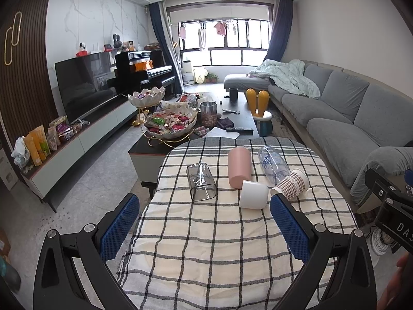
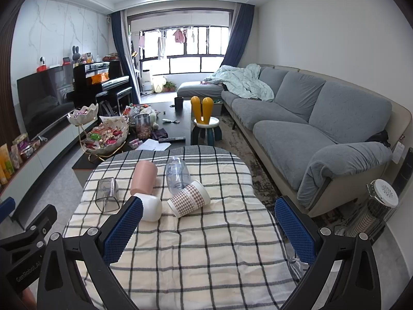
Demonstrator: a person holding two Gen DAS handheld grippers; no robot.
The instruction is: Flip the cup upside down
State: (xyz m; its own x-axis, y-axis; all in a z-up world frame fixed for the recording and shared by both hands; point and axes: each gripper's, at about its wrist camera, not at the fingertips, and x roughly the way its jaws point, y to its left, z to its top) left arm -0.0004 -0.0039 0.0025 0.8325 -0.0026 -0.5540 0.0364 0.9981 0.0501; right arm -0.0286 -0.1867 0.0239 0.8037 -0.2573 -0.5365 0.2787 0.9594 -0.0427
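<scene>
Several cups lie on their sides on the checked tablecloth (image 1: 206, 245): a clear square glass (image 1: 201, 184), a pink cup (image 1: 239, 166), a white cup (image 1: 253, 195), a checked paper cup (image 1: 291, 184) and a clear printed glass (image 1: 273, 164). My left gripper (image 1: 204, 206) is open and empty, a little in front of them. The right wrist view shows the same cups: clear square glass (image 2: 107, 193), pink cup (image 2: 144, 177), white cup (image 2: 151, 208), paper cup (image 2: 189, 197), printed glass (image 2: 178, 171). My right gripper (image 2: 207, 210) is open and empty; its left finger overlaps the white cup in view.
A dark coffee table (image 1: 242, 121) with snack bowls (image 1: 170, 125) stands beyond the table. A grey sofa (image 2: 309, 129) runs along the right, a TV cabinet (image 1: 77, 139) along the left. A small heater (image 2: 374, 211) stands at the right on the floor.
</scene>
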